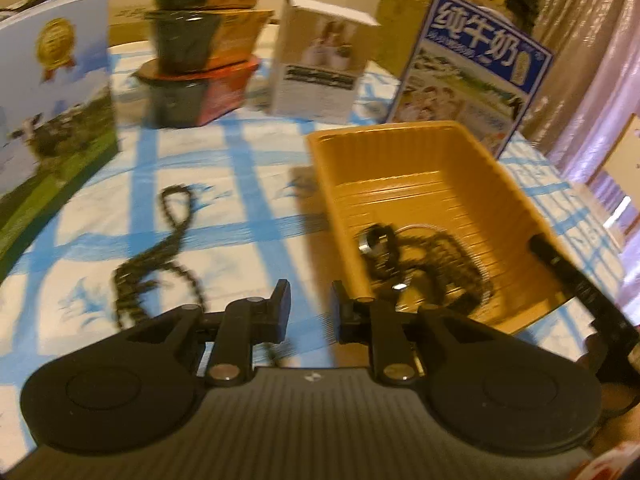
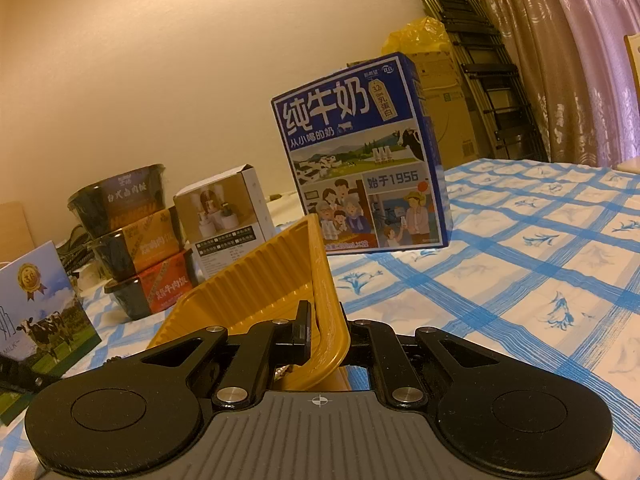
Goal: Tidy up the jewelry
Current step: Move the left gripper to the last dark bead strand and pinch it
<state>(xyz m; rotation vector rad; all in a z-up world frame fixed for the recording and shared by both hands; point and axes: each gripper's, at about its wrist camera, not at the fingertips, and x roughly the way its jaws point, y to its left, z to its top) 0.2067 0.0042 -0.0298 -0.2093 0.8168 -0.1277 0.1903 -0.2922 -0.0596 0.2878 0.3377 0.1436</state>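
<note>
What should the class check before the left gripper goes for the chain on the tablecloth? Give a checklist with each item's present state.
1. Left gripper open and carrying nothing: ok.
2. Dark chain lying on the tablecloth outside the tray: ok.
3. Right gripper shut on the yellow tray wall: ok.
4. Tray level: not ok, it sits tilted.
5. Ring and other jewelry inside the tray: ok.
6. Chain free of knots: cannot tell, blurred.

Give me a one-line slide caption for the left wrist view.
Open left gripper hovers between a dark chain on the checked tablecloth and the tilted yellow tray holding jewelry.
</note>
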